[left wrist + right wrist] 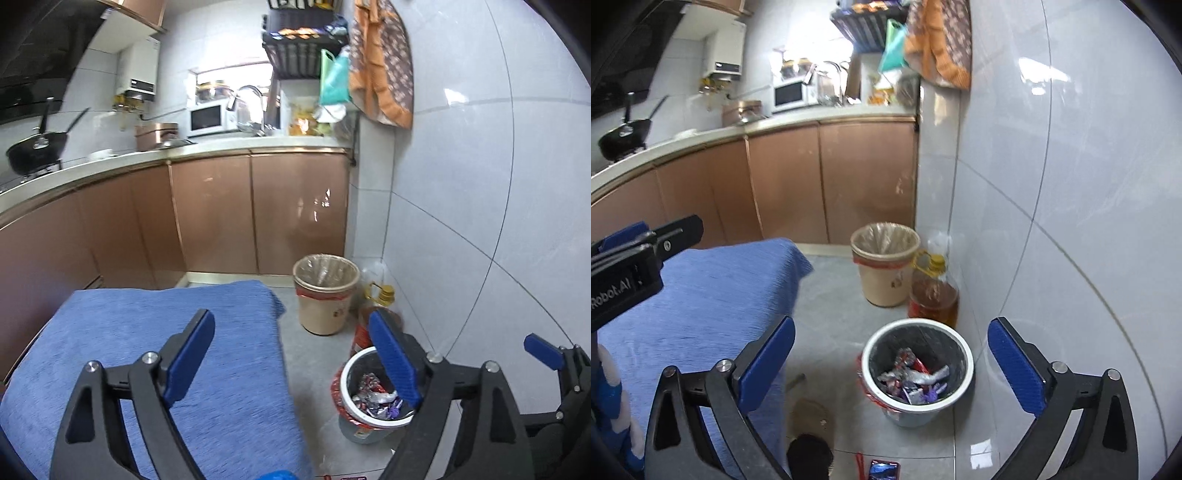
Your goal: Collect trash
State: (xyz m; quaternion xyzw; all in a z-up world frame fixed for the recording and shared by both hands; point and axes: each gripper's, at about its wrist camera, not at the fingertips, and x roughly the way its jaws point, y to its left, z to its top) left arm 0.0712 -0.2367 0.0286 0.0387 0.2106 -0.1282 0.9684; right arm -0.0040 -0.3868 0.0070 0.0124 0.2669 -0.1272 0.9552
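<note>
A small grey bin with a white rim [918, 322] stands on the floor by the tiled wall, with several crumpled foil wrappers [912, 380] inside. My right gripper [892, 326] hovers above it, jaws wide and nothing between them. In the left wrist view the same bin [344, 376] and its wrappers [371, 393] lie low right, partly behind a blue pad. My left gripper [291, 323] is open and empty over the edge of a blue cloth [147, 350]. A purple and red wrapper [883, 470] lies on the floor at the bottom edge.
A beige bin with a bag liner [884, 266] and an oil bottle [932, 291] stand in the corner behind the grey bin. Brown kitchen cabinets [258, 210] run along the back. A dark object [809, 458] sits on the floor beside the blue cloth [701, 295].
</note>
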